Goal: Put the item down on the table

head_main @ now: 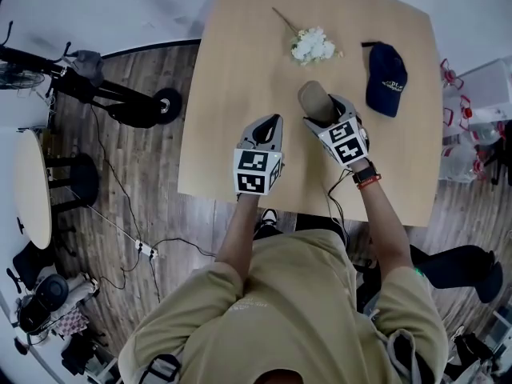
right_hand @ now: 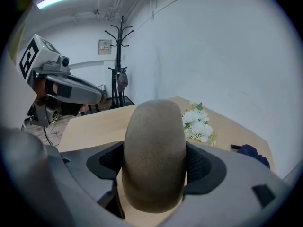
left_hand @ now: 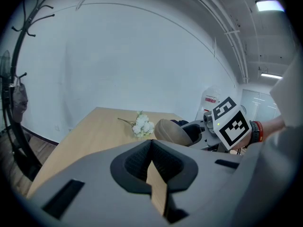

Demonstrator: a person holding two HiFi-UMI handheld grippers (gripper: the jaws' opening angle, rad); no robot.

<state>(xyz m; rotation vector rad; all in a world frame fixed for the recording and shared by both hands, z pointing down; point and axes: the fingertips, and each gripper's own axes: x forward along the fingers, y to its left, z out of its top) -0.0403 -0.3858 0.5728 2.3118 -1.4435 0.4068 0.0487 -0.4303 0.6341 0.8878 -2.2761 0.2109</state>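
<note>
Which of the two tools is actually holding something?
The right tool, clamped on the tan item; the left tool is shut with nothing between its jaws.

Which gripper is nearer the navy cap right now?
Right. The right gripper, shut on the tan item, is just left of the navy cap in the head view; the left gripper is farther left.

Bright ceiling light, sharp, fisheye-warped edges

Left side of light wooden table (head_main: 228,94): you pass freely. White flower bunch (head_main: 312,46) blocks mid far edge, navy fabric cap (head_main: 387,78) the right edge.
</note>
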